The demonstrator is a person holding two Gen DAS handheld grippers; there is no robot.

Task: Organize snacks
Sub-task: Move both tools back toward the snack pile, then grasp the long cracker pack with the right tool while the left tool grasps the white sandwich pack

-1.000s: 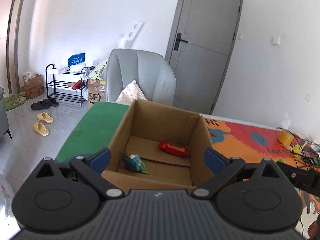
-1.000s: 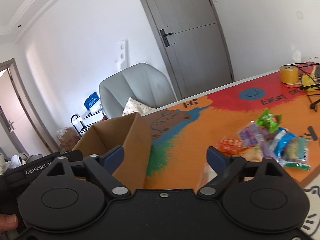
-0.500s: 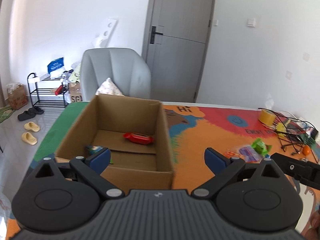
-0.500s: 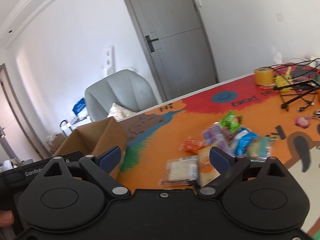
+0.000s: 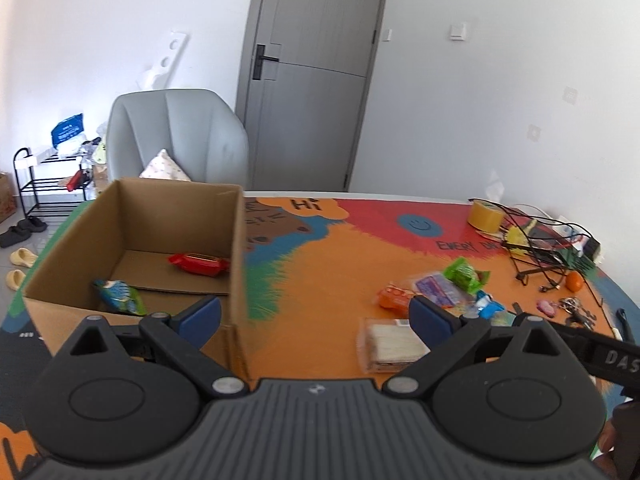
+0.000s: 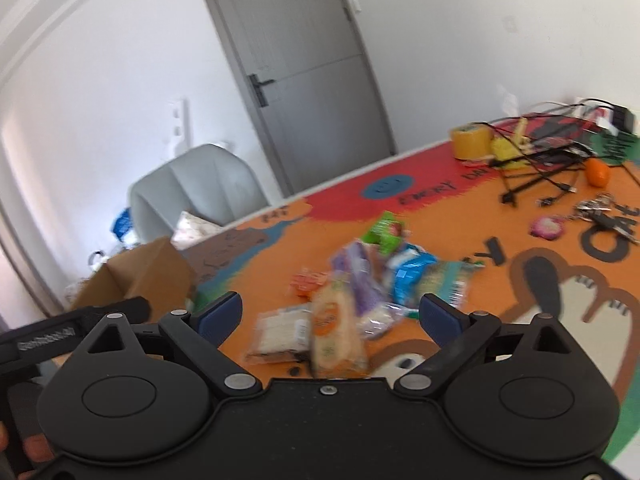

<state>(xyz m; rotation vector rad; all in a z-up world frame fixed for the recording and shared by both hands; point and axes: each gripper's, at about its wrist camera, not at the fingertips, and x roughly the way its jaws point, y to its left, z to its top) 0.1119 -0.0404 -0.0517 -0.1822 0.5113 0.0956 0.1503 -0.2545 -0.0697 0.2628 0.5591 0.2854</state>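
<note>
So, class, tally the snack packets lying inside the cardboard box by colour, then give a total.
red packet: 1
green-and-blue packet: 1
total: 2

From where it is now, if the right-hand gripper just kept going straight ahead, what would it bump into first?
Most likely the snack pile. The right gripper is open and empty, and an orange-labelled packet sits between its fingers, beside a clear cracker pack. The picture is blurred and depth is uncertain.

White walls; grey door (image 5: 308,80); armchair (image 5: 176,132)
</note>
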